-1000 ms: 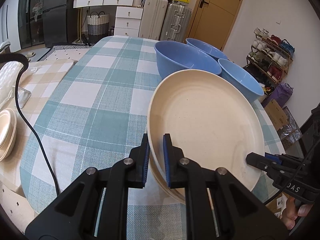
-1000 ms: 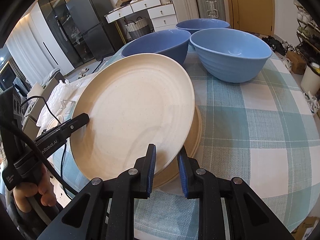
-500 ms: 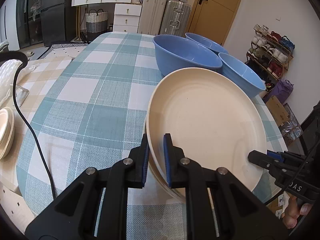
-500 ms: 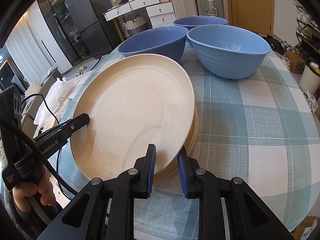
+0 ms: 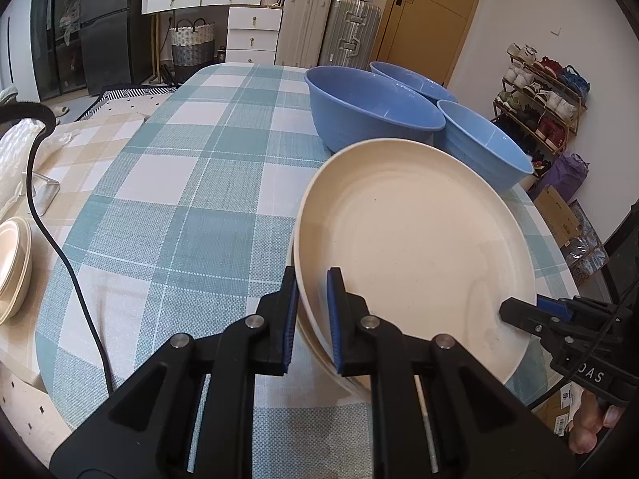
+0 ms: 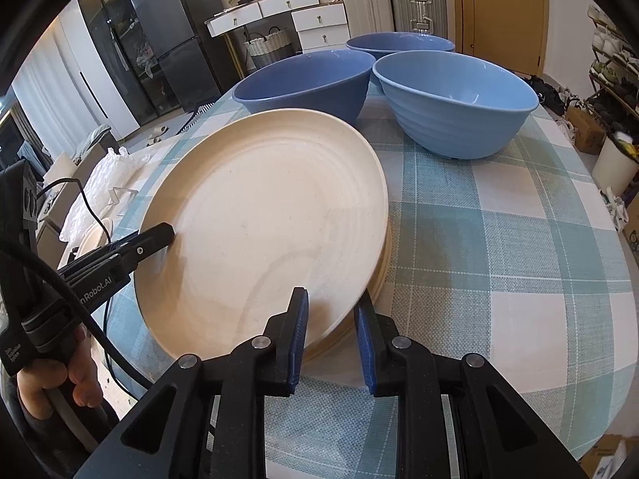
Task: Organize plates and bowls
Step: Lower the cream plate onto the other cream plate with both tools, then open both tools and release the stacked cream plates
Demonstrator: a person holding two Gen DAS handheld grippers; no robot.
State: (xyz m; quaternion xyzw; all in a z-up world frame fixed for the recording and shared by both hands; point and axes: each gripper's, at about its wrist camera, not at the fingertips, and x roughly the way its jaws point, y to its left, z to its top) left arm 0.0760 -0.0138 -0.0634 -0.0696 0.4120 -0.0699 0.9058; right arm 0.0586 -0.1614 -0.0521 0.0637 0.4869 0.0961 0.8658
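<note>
A stack of cream plates [image 5: 415, 247] lies on the checked tablecloth near its front edge; it also shows in the right wrist view [image 6: 271, 215]. My left gripper [image 5: 311, 311] is shut on the stack's left rim. My right gripper [image 6: 331, 327] straddles the opposite rim, and its jaws stand slightly apart around the stack's edge. Three blue bowls stand behind the stack: a dark one [image 5: 371, 107], a ribbed light one [image 5: 483, 147] and a far one [image 5: 411, 80]. They also show in the right wrist view, dark [image 6: 307, 80], ribbed [image 6: 455, 95], far [image 6: 399, 46].
The table [image 5: 179, 183] has a teal and white checked cloth. A black cable [image 5: 60, 239] crosses its left side. Small cream dishes [image 5: 12, 259] sit at the far left on a beige cloth. Suitcases, drawers and a shoe rack [image 5: 543, 95] stand beyond.
The top plate has come down from its tilt and now lies nearly flat on the stack. The right gripper's jaws have opened a little. Both grippers stay at the rims.
</note>
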